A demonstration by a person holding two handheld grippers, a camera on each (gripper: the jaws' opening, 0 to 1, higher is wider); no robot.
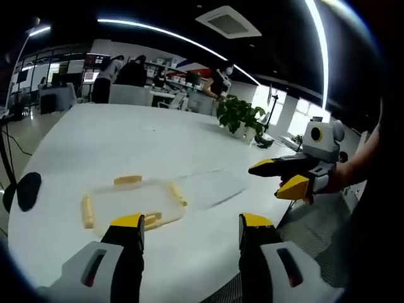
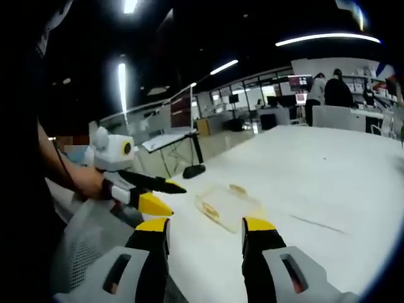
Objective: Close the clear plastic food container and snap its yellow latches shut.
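- The container (image 1: 132, 203) lies flat on the white bench (image 1: 139, 136), near the edge where the person stands. This puts it in easy reach of both hands.
- Its yellow latches (image 1: 88, 211) sit along the sides. I cannot tell whether they are snapped down, or whether the lid is fully seated, because the clear plastic hardly stands out from the bench.
- The left tool (image 1: 190, 228) hangs just short of the container, jaws apart and holding nothing. I judge it is lined up with the near side to press or hold there.
- The right tool (image 2: 205, 230) is also spread and empty, pointing at the container from the other side — a sensible pose for working the two sides together.
- Each tool also shows in the other's view, off to the side and above the bench edge; neither touches the container.
- A black round thing (image 1: 28, 190) lies on the bench at the left, well apart from the container.
- A plant (image 1: 241, 115) stands at the far end of the bench — it plays no part.
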